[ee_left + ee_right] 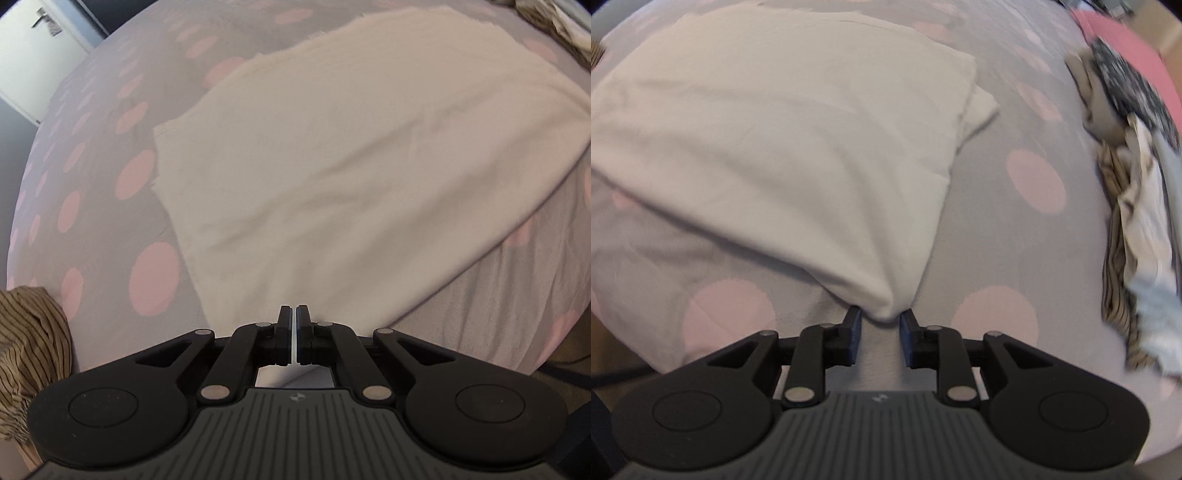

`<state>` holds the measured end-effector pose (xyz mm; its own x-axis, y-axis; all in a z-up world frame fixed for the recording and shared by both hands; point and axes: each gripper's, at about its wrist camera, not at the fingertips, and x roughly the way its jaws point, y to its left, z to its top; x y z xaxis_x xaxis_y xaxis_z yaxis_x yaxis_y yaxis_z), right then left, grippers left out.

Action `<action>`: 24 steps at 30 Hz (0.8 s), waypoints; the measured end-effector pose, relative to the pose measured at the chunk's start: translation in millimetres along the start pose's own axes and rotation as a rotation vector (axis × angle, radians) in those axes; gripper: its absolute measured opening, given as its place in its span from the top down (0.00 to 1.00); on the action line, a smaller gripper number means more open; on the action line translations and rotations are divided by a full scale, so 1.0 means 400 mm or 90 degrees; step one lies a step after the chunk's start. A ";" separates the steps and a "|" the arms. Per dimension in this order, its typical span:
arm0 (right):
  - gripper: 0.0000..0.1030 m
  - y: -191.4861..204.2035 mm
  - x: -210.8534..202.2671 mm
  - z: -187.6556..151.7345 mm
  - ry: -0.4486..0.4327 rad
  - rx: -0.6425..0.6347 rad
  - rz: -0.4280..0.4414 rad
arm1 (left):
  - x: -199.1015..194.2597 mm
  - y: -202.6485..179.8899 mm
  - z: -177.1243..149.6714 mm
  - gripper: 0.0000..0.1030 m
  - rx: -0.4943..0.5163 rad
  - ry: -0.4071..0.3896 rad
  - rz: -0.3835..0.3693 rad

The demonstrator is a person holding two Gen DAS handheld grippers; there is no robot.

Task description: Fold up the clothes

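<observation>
A cream garment (332,155) lies spread on the grey bedsheet with pink dots (110,147). My left gripper (294,314) is shut, and a thin white edge of the cream garment shows between its fingers at the garment's near edge. In the right wrist view the same cream garment (783,147) lies partly folded, with a bunched corner hanging toward me. My right gripper (880,319) is open, its fingers on either side of that bunched corner (886,306), not closed on it.
A brown striped garment (26,354) lies at the bed's near left edge. A pile of mixed clothes (1137,206) lies along the right side, with a pink pillow (1126,40) behind it. A white door (33,48) stands at the far left.
</observation>
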<state>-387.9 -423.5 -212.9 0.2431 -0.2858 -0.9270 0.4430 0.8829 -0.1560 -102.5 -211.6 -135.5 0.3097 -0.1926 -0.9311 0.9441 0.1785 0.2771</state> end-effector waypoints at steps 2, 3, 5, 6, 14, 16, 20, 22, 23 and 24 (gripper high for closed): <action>0.92 0.003 -0.015 -0.005 -0.017 -0.032 -0.002 | 0.016 -0.012 0.000 1.00 0.016 0.015 0.005; 0.93 0.003 -0.022 -0.005 -0.020 -0.046 -0.002 | 0.023 -0.016 -0.001 1.00 0.021 0.022 0.008; 0.94 0.002 -0.036 -0.001 -0.020 -0.075 -0.002 | 0.035 -0.017 -0.006 1.00 0.024 0.032 0.012; 0.94 0.002 -0.044 0.001 -0.020 -0.089 -0.002 | 0.040 -0.017 -0.008 1.00 0.026 0.037 0.014; 1.00 -0.029 -0.008 -0.009 0.063 -0.091 -0.018 | 0.080 -0.015 -0.025 1.00 0.033 0.070 0.030; 1.00 -0.061 0.006 -0.020 0.084 -0.049 -0.030 | 0.075 -0.010 -0.022 1.00 0.023 0.068 0.024; 0.95 -0.149 -0.021 -0.015 0.050 0.096 -0.016 | 0.045 0.014 -0.006 1.00 -0.015 0.044 -0.010; 0.95 -0.188 -0.039 -0.004 0.020 0.172 0.008 | 0.032 0.025 0.009 1.00 -0.030 0.031 -0.019; 0.95 -0.208 -0.048 0.002 0.004 0.210 0.022 | 0.026 0.030 0.017 0.98 -0.038 0.025 -0.023; 0.94 -0.224 -0.051 0.010 -0.009 0.247 0.041 | 0.020 0.035 0.025 0.95 -0.047 0.020 -0.030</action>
<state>-429.3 -498.4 -178.5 0.2915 -0.2427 -0.9253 0.7196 0.6930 0.0449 -85.7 -220.1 -136.7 0.2610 -0.1718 -0.9499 0.9463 0.2402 0.2165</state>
